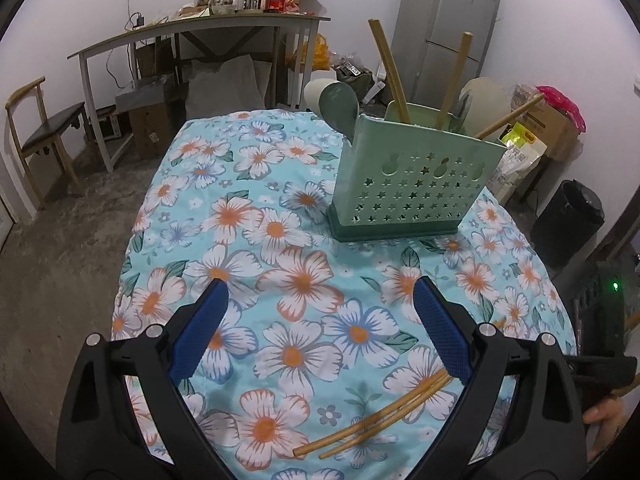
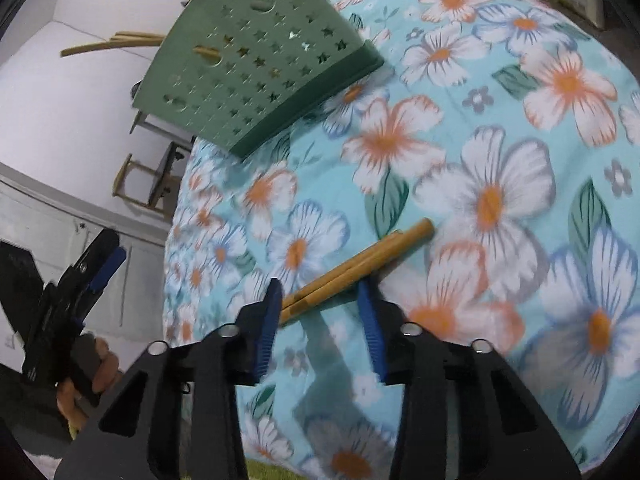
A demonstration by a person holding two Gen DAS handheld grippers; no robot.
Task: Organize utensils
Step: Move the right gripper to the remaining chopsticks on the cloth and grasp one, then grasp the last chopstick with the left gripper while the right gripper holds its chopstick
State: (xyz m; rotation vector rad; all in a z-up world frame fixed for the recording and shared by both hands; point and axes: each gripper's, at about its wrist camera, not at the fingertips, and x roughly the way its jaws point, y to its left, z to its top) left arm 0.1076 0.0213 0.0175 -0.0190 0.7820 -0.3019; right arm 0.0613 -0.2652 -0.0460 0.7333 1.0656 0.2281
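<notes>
Item: pair of chopsticks (image 2: 356,268), lying flat on the floral-clothed worktop (image 2: 500,128). Long axis: 2 o'clock to 8 o'clock in the right wrist view.

Right gripper (image 2: 320,312): the nearer hand; pitched down, fingers straddling the pair's near end, narrowly apart, no pressure on the wood evident; view blurred.

Left gripper (image 1: 320,312): fingers wide apart, nothing between them; chopsticks lie at its 5 o'clock.

Destination, judged: green holder (image 1: 412,184), upright at 1 o'clock from the left gripper, already stocked.

Lived-in home room, fridge (image 1: 448,32), cluttered desk (image 1: 192,32), wooden chair (image 1: 40,128), floral tablecloth (image 1: 248,216)
</notes>
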